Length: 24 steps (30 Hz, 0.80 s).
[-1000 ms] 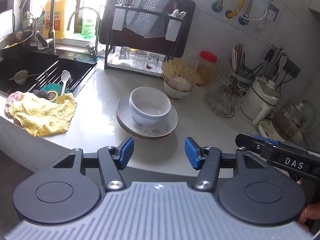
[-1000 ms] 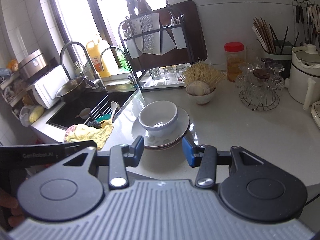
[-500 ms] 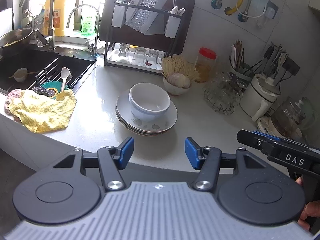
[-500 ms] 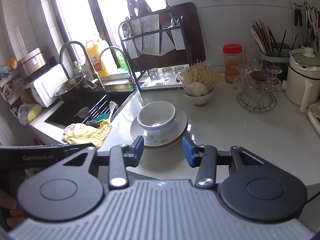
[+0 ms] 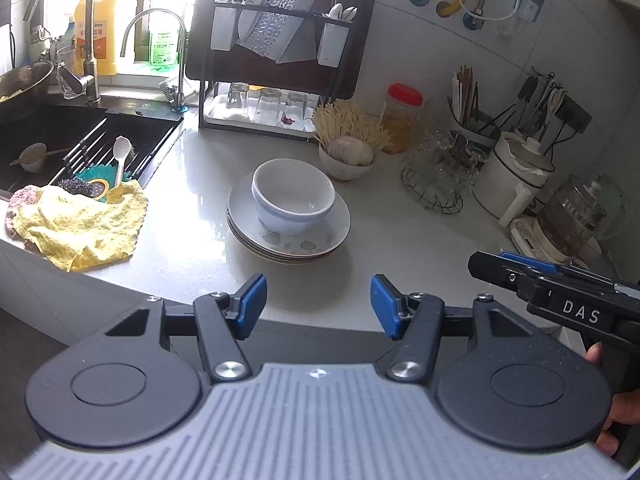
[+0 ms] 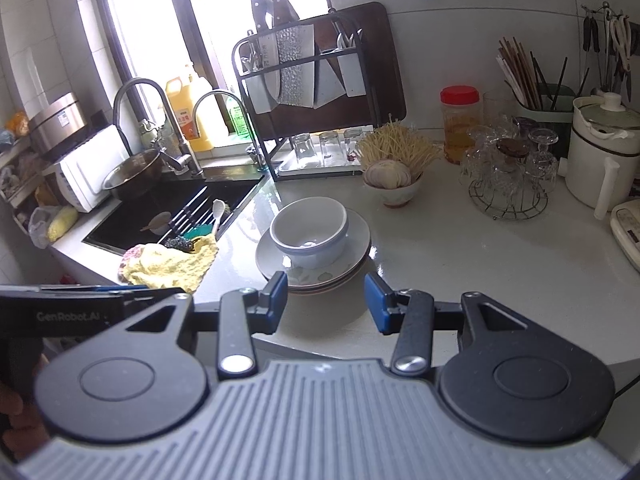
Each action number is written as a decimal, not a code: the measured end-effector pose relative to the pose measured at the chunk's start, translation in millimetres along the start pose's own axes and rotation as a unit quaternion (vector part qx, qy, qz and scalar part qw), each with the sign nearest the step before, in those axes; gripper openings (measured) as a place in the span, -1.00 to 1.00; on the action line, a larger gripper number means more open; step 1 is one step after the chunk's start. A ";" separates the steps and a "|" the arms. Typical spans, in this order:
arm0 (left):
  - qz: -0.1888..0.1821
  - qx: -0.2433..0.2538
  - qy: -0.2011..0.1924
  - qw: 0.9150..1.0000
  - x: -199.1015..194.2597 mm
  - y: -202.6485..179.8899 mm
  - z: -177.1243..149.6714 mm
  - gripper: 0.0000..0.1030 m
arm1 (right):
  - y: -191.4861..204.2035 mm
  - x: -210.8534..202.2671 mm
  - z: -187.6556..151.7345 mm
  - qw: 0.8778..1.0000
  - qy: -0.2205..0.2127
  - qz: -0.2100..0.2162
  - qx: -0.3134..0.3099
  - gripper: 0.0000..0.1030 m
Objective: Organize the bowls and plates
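Bowls (image 5: 293,200) sit nested on stacked plates (image 5: 288,240) just ahead of both tongs, left (image 5: 318,306) and right (image 6: 326,300), which gape wide and empty, fitting a finished stack or one awaiting moving.

Surface (image 5: 400,248): pale, glossy, L-shaped. Far left: dark sink (image 5: 60,136) holding a white spoon (image 5: 121,156) on a rack. Yellow cloth (image 5: 80,224) crumpled on the near left edge, just beside the sink. Far centre: black rack (image 5: 280,40) with cleavers hung above, upturned glasses (image 5: 268,100) below. Right of it: small bowl of garlic and noodles (image 5: 348,152), red-lidded jar (image 5: 402,116), wire stand of glassware (image 5: 440,172), chopstick holder (image 5: 466,100), white pot (image 5: 516,176).
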<state>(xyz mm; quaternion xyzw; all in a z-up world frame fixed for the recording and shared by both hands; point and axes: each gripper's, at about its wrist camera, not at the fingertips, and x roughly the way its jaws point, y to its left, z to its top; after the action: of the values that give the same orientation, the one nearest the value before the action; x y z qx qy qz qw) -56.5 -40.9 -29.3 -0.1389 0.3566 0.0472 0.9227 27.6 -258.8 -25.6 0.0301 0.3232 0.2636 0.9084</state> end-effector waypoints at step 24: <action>0.036 0.017 -0.008 0.999 6.1 -11.7 6.1 0.93 | -26.3 -1.4 1.9 0.998 -0.025 -0.047 0.024 0.81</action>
<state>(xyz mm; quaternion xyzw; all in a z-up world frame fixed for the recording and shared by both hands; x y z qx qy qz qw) -45.9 -50.4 -26.4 -0.1096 0.3544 0.0750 0.9256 39.9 -281.9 -29.2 0.0429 0.3071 0.2119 0.9268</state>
